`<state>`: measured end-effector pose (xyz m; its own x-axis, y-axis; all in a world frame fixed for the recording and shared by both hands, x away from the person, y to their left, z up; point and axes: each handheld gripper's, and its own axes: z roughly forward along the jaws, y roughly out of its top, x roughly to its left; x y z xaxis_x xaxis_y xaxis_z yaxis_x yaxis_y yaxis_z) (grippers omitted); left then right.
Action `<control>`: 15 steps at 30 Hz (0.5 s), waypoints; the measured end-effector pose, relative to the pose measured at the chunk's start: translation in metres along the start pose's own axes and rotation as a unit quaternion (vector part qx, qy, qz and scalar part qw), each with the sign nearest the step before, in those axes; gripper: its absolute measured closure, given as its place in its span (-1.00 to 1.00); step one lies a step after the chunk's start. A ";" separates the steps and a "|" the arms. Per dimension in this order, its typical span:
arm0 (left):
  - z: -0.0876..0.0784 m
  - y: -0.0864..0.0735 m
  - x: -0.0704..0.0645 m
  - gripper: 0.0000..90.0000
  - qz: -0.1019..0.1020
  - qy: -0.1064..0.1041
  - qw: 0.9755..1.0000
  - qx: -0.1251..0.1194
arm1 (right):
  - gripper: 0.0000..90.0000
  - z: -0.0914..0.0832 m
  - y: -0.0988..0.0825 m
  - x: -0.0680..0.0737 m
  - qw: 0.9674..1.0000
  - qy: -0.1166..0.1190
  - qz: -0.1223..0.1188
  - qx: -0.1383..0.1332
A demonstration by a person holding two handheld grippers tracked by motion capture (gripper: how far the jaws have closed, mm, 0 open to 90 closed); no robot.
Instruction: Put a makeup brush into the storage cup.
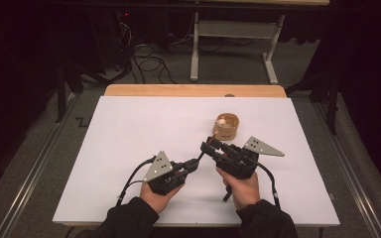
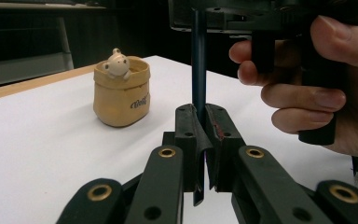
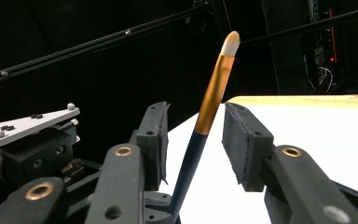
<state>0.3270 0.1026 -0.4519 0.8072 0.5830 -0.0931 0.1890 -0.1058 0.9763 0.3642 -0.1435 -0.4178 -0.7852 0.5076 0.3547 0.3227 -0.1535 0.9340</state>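
Left gripper (image 2: 204, 140) is pinching brush (image 3: 205, 121) by dark handle end; right gripper (image 3: 193, 140) is standing spread around it. Light, stiff, slick; likely gripping best mid-handle, below ferrule

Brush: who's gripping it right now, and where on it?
The left gripper clamps the brush at the dark handle's lower end. The right gripper brackets its gold ferrule, pads not touching.

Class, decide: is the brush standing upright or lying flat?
Roughly upright: the left gripper clamps the brush by its dark handle, bristles pointing up between the right gripper's jaws.
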 end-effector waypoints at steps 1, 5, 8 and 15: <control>0.000 0.000 0.000 0.88 0.000 0.000 1.000 0.000 | 0.42 0.000 0.000 0.000 1.000 0.000 0.001 0.000; 0.000 0.000 0.000 0.88 -0.001 0.000 1.000 0.000 | 0.48 0.000 0.000 0.000 1.000 0.000 0.003 -0.001; 0.000 0.000 0.000 0.88 -0.001 0.000 1.000 0.000 | 0.57 -0.002 0.000 -0.001 1.000 -0.003 0.006 -0.004; 0.000 0.000 0.000 0.88 -0.001 0.001 1.000 -0.001 | 0.67 -0.003 -0.001 -0.003 1.000 -0.002 0.015 -0.008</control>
<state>0.3270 0.1030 -0.4516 0.8054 0.5853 -0.0939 0.1894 -0.1039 0.9764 0.3645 -0.1473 -0.4192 -0.7730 0.5061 0.3825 0.3376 -0.1823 0.9235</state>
